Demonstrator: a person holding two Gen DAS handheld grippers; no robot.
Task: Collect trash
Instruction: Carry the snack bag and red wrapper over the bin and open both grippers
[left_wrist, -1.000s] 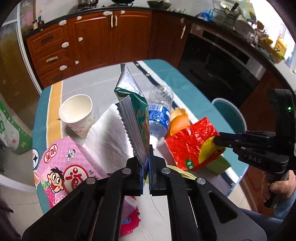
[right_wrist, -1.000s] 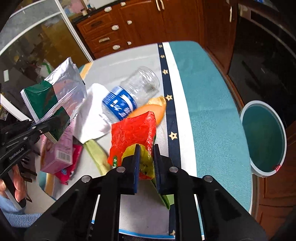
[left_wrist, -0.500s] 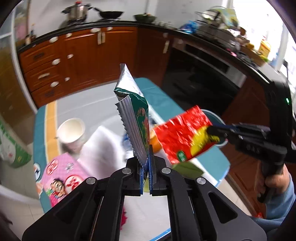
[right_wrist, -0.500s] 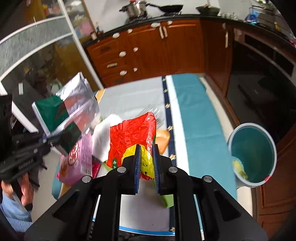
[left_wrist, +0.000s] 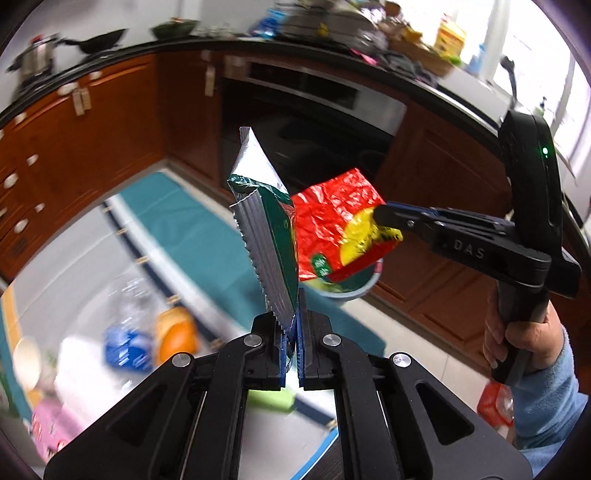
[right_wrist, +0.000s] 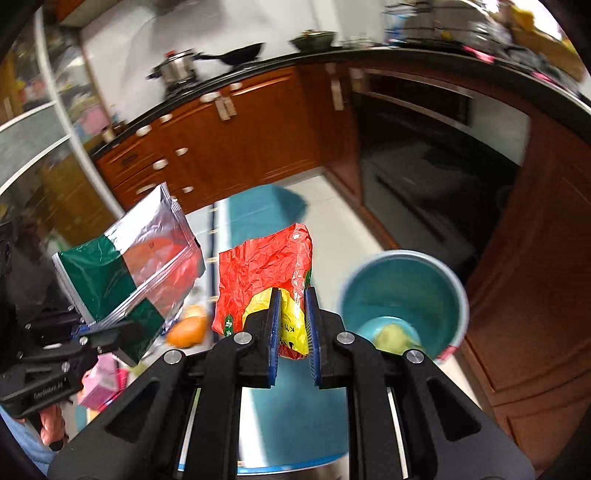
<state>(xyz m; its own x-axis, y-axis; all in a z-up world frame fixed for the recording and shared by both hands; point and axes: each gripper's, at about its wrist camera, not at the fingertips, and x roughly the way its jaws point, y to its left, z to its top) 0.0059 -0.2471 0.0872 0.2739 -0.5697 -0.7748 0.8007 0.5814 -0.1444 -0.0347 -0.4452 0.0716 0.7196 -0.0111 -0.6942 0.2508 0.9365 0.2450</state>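
Observation:
My left gripper (left_wrist: 296, 325) is shut on a green and silver foil bag (left_wrist: 266, 225) and holds it upright in the air; the bag also shows in the right wrist view (right_wrist: 125, 273). My right gripper (right_wrist: 291, 317) is shut on a crumpled red and yellow snack bag (right_wrist: 266, 269), which also shows in the left wrist view (left_wrist: 336, 225). A teal trash bin (right_wrist: 402, 295) stands on the floor just right of the red bag, with a yellowish lump inside. In the left wrist view the bin (left_wrist: 354, 284) sits mostly hidden behind the red bag.
On the teal and white table (left_wrist: 184, 236) lie a clear bottle with a blue label (left_wrist: 125, 343), an orange object (left_wrist: 173, 332), a paper cup (left_wrist: 26, 362), white paper and a pink box (right_wrist: 99, 380). Wooden cabinets (right_wrist: 229, 147) and a dark oven (left_wrist: 310, 110) stand behind.
Both grippers have lifted their bags off the table and swung right toward the bin. The red bag now hangs beside the bin's mouth.

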